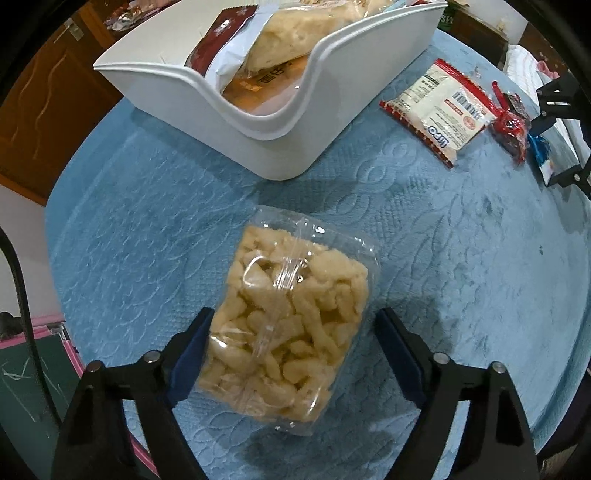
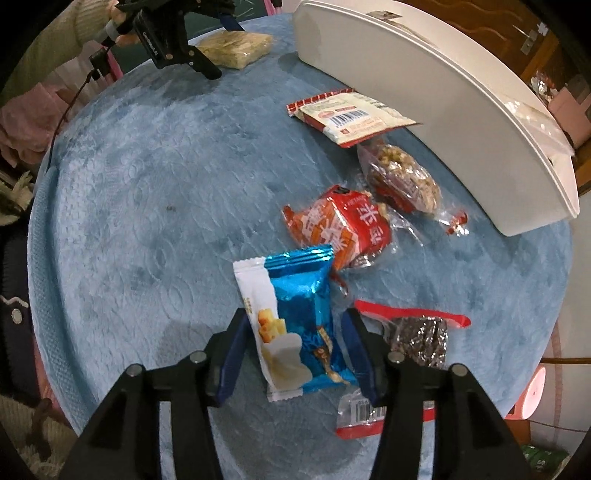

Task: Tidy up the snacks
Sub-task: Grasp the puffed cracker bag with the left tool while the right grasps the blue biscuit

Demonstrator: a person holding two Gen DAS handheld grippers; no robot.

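A clear bag of pale puffed snacks lies on the blue cloth, between the fingers of my left gripper. The left pad touches the bag's side and the right pad stands a little off it, so the gripper is open. My right gripper is shut on a blue and white snack packet, with a pad on each long edge. The white bin stands beyond the puffed snacks and holds bread-like packets. In the right wrist view the bin is at the upper right.
A round table carries the blue cloth. Loose on it lie a white and red Lipo packet, a clear-wrapped nut bar, a red-orange packet and a dark snack in a red-edged wrapper. A person's sleeve is at top left.
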